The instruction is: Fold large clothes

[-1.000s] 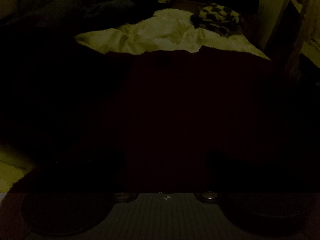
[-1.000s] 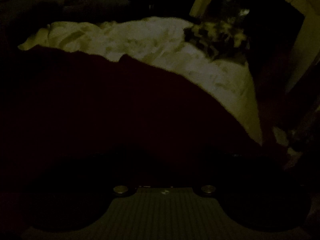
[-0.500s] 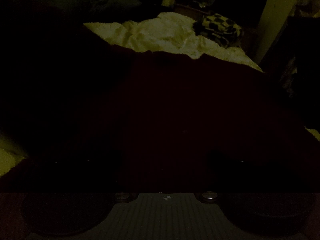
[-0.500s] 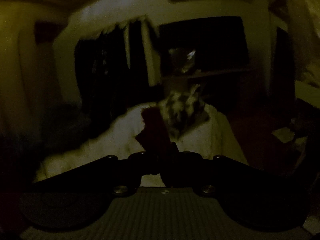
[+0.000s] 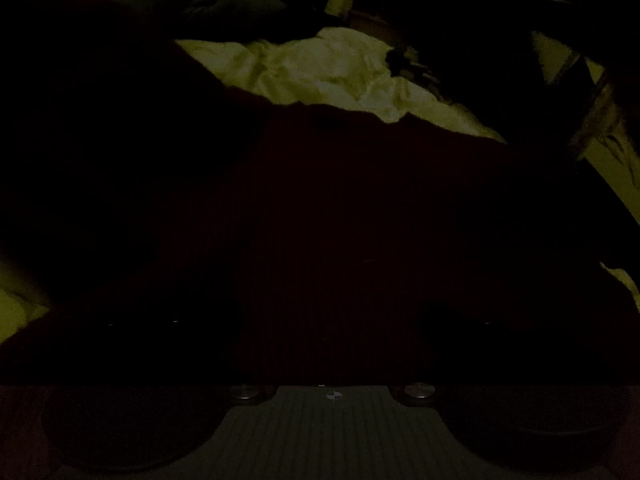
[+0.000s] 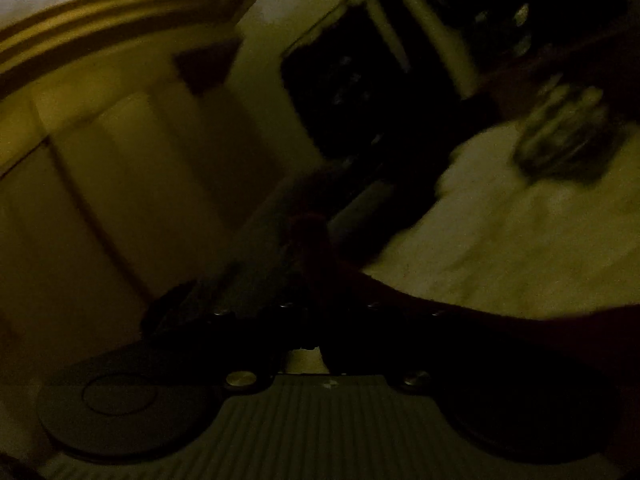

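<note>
Swung higher since a second ago, right tongs (image 6: 308, 304) pinch a corner of the dark garment (image 5: 320, 220) spread across the bed (image 5: 320, 72). Left tongs' state is too dark to tell. Folding seems barely begun.

left black two-finger tool (image 5: 324, 320): low, level, fingers lost in darkness, state unreadable | right black two-finger tool (image 6: 310, 280): raised, tilted, fingers pinched together on dark red cloth (image 6: 308, 232)
</note>
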### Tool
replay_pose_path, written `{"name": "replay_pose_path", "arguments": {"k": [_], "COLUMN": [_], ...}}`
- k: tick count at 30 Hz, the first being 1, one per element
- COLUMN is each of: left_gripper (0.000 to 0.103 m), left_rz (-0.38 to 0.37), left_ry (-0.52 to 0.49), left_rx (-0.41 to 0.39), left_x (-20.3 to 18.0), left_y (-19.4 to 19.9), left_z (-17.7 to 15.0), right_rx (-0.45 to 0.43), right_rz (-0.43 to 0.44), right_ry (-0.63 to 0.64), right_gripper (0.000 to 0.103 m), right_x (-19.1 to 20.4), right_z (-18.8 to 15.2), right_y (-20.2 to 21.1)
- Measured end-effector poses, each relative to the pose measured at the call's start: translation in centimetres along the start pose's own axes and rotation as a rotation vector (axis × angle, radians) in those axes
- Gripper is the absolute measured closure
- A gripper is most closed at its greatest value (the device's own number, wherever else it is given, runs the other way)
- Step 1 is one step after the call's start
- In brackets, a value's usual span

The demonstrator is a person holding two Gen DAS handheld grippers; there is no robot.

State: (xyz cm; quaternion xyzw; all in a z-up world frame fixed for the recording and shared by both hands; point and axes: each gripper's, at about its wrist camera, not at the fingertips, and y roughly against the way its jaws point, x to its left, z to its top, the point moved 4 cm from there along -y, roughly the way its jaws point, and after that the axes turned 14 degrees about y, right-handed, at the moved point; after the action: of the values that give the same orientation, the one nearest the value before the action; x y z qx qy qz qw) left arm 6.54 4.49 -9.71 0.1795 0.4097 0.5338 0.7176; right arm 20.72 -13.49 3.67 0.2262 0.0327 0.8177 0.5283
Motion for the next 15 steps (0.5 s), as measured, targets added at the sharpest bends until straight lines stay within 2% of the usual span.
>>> {"name": "replay_pose_path", "arguments": {"k": [3, 6, 9, 11, 13, 15], "left_gripper": [0.000, 0.000, 0.000, 0.000, 0.000, 0.000], "left_rz": [0.001, -0.002, 0.030, 0.041, 0.031, 0.015], "left_ry": [-0.004, -0.002, -0.055, -0.077, -0.061, -0.037], "left_rx": [0.001, 0.004, 0.020, 0.017, 0.016, 0.019], "left_x": [0.1, 0.3, -0.2, -0.6, -0.4, -0.1], "left_y": [0.0, 0.0, -0.5, -0.6, -0.5, -0.5], "left_z": [0.0, 0.0, -0.4, -0.6, -0.5, -0.4], "right_rx": [0.093, 0.177, 0.311, 0.383, 0.401, 0.370], "right_rz": [0.039, 0.036, 0.011, 0.006, -0.002, 0.014], "right_ry": [-0.005, 0.030, 0.040, 0.009, -0.016, -0.028], "right_gripper": [0.090, 0.090, 0.076, 0.059, 0.042, 0.041], "right_x": [1.9, 2.7, 2.6, 1.6, 0.8, 0.6], "right_z": [-3.7, -7.1, -10.0, -11.2, -11.2, -10.4], "right_y": [-4.1, -7.3, -10.0, -10.6, -10.1, -8.5]}}
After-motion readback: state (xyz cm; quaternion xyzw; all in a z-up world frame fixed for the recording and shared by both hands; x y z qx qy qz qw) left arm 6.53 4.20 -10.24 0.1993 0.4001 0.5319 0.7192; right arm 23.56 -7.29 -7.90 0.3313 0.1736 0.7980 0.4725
